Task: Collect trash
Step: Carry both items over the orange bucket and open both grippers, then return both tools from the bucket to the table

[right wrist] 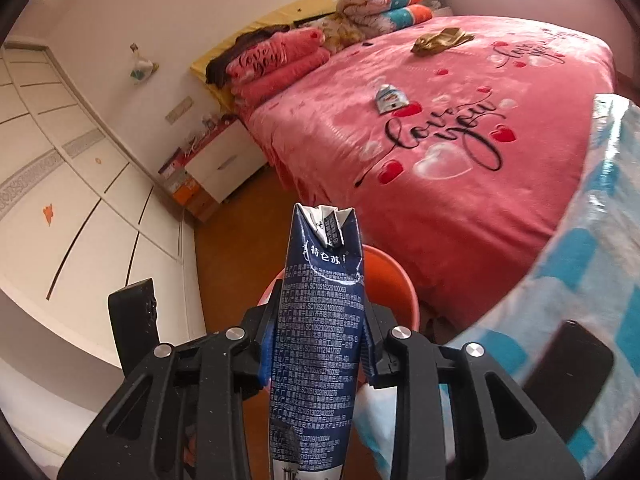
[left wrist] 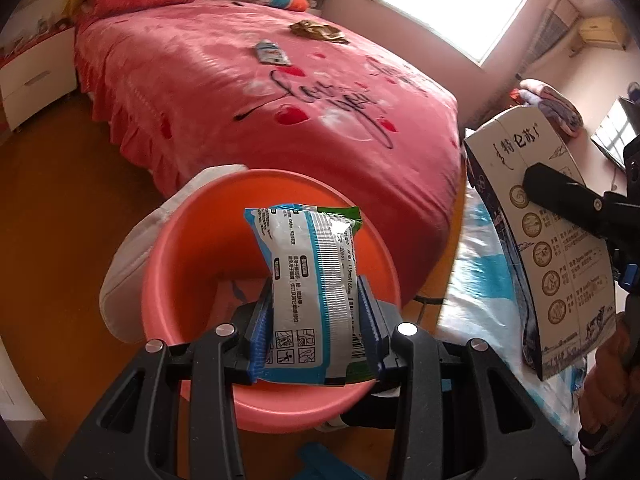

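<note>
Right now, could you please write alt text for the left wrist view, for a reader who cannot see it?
The left gripper holds a blue-and-white wipes packet above an orange bin. Behind lies a pink bed with two more wrappers; at right, the right gripper clamps a flattened milk carton.

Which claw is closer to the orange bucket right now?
Left. The left claw holds a wipes packet right above the orange bucket; the right claw, gripping a milk carton, is farther back.

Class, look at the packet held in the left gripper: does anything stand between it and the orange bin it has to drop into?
Nothing visible does. The packet, clamped in the left gripper, hangs right over the bin's open mouth. The carton in the right gripper is off to the side, clear of that path.
</note>
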The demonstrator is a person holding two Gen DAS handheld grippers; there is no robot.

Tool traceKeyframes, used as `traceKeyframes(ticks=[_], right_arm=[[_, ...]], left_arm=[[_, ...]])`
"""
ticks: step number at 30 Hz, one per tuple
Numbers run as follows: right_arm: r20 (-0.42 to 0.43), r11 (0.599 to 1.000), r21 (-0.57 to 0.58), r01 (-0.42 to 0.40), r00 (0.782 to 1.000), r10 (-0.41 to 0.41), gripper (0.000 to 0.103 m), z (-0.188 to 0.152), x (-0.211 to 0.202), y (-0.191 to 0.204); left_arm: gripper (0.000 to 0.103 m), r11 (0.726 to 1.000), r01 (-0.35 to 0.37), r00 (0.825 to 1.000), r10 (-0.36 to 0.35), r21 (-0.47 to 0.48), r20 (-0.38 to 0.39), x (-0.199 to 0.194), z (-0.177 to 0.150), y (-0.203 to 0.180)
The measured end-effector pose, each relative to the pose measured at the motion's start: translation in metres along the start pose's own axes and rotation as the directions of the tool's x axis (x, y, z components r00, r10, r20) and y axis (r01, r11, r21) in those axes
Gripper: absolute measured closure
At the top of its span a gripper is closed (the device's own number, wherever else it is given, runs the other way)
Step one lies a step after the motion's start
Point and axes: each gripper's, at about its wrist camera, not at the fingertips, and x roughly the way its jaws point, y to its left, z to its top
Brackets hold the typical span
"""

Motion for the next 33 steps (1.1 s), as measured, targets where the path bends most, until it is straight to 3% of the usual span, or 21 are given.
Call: traceKeyframes(ticks=[2, 4, 5, 7, 12, 19, 26, 33], right_arm=[[-0.024, 1.0, 0.018, -0.015, 1.0, 0.015, 0.067, 0.002, 0.015, 0.001], [-0.042, 1.0, 0.029, 0.008, 0.999, -0.007, 0.057, 0.002, 0.023, 0.001], [-0.05, 0.999, 0.04, 0.009, 0.999, -0.007, 0.045, 0.001, 0.026, -0.001], [-0.048, 0.997, 0.078, -0.016, 0.999, 0.02, 0.035, -0.003, 0.026, -0.007], [-0.012, 0.996, 0.092, 0.016, 1.0, -0.015, 0.019, -0.011, 0.003, -0.013], [0.077, 0.991, 0.058, 0.12, 0.989, -0.124, 0.016, -0.028, -0.045, -0.016], [0.138, 0.975, 0.085, 0.207, 0.966, -0.217, 0.016, -0.059, -0.086, -0.028], [0.163, 0.954, 0.11, 0.281, 0.941, -0.296, 0.016, -0.09, -0.115, -0.036]], left_arm=[[0.062, 1.0, -0.017, 1.0, 0.017, -0.008, -0.002, 0.004, -0.001, 0.006], [0.059, 0.999, -0.034, 0.999, 0.034, -0.025, 0.004, 0.006, -0.001, 0.014], [0.047, 0.998, -0.044, 0.999, 0.044, -0.038, 0.012, 0.006, -0.001, 0.018], [0.026, 0.996, -0.072, 0.997, 0.074, -0.05, 0.024, 0.004, 0.0, 0.022], [0.018, 0.991, -0.127, 0.99, 0.129, -0.04, 0.058, -0.004, 0.003, 0.023], [0.016, 0.994, -0.113, 0.99, 0.113, 0.0, 0.089, -0.014, 0.005, 0.005], [0.015, 0.995, -0.049, 0.989, 0.036, 0.09, 0.143, -0.027, 0.007, -0.031], [0.012, 0.984, 0.036, 0.988, -0.061, 0.175, 0.14, -0.034, 0.005, -0.074]])
